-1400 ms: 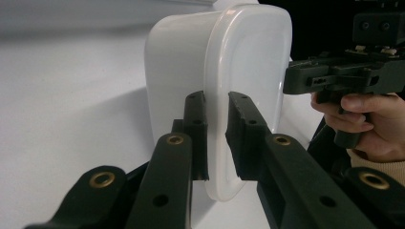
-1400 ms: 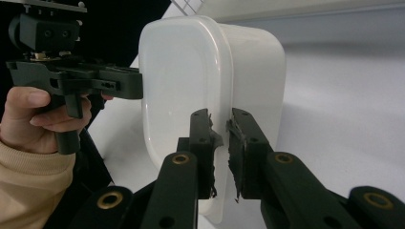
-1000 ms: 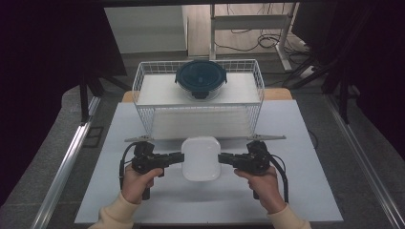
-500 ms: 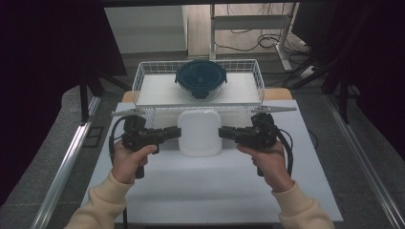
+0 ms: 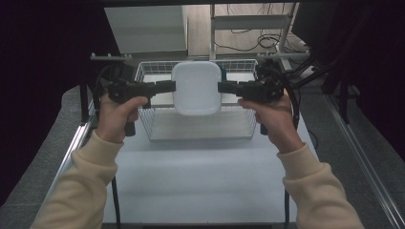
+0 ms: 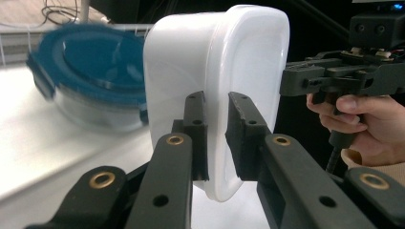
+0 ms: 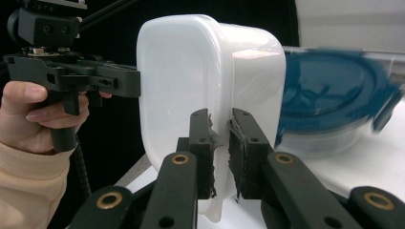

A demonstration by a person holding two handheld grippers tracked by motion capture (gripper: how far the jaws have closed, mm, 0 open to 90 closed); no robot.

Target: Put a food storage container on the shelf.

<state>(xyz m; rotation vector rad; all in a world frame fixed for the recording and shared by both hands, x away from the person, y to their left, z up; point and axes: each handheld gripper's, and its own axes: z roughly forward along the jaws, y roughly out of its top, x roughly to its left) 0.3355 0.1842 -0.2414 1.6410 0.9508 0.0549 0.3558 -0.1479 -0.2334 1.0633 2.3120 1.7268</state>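
**Bright centre, black surround, motion smear on blue**

Lit evenly from overhead in the high view; white table (image 5: 200,176) pale and soft, without hard shadows. Near-black at 9 and 3 o'clock, detail lost there. Slightly soft and grainy overall. White container (image 5: 196,88) nearly blown out, edges faintly glowing. In the left gripper view, blue-lidded bowl (image 6: 90,81) smeared by motion blur at 10 o'clock; container (image 6: 224,86) sharp, soft sheen along its rim. In the right gripper view, same bowl (image 7: 334,95) streaked at 3 o'clock; black backdrop at 12, bright surface washed out at 4 o'clock.
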